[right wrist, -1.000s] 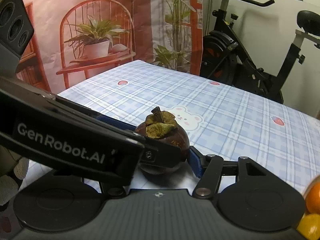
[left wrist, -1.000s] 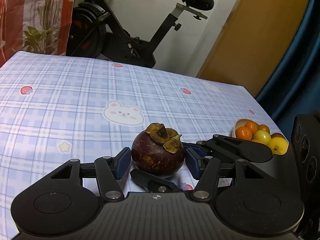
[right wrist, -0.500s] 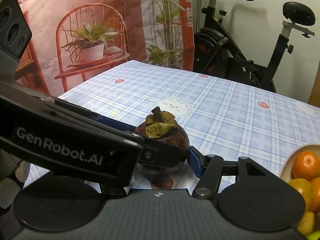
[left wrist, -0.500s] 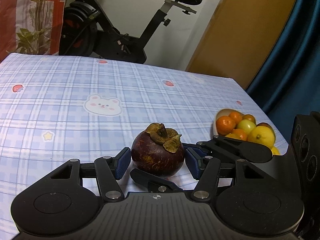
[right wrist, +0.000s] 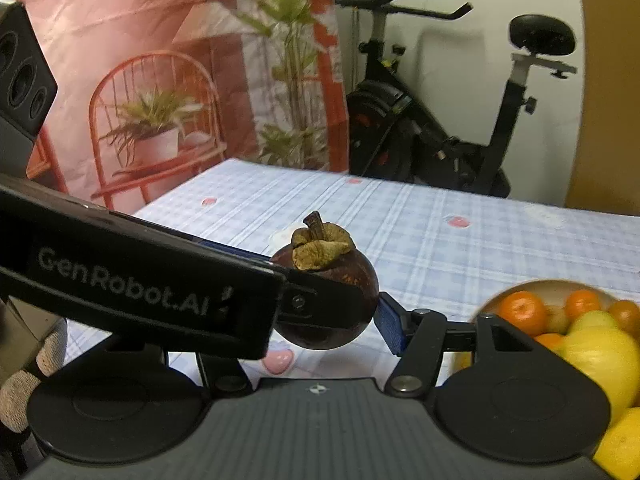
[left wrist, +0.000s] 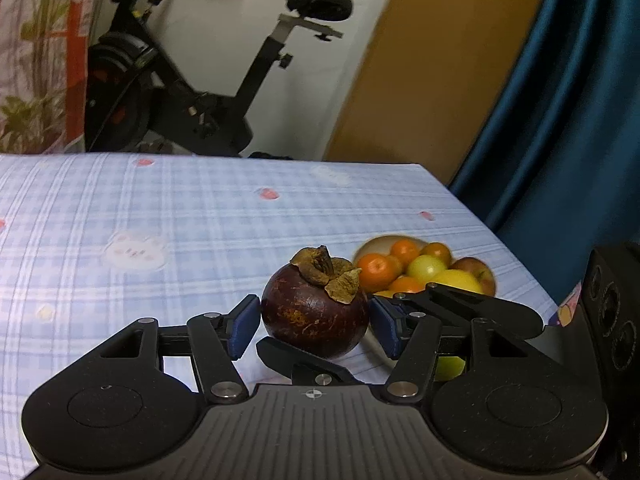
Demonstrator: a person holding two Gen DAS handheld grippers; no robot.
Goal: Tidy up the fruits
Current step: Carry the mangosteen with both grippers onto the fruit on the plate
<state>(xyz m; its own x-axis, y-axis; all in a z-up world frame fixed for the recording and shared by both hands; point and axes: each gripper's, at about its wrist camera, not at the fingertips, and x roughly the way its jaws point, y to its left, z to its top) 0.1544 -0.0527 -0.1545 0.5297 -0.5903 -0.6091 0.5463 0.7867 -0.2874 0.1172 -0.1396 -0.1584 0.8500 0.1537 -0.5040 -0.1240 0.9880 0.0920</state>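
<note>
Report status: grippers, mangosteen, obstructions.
Left gripper and right gripper both shut on mangosteen, off the table. Fruit bowl just beyond. Nothing between.

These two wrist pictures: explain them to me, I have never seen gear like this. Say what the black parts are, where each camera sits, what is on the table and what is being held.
No robot here: a person carries a two-finger gripper in each hand, each with a camera that looks forward along its fingers. The black shapes low in each picture are that gripper's own body and finger links.

In the left wrist view, the left gripper has its blue pads on both sides of a dark purple mangosteen. In the right wrist view, the right gripper closes on the same fruit, and the long black bar marked GenRobot.AI is the left gripper crossing in front. Both seem to hold the mangosteen together, above the checked tablecloth.

Beside it stands a bowl of oranges and yellow fruit. An exercise bike stands behind.
</note>
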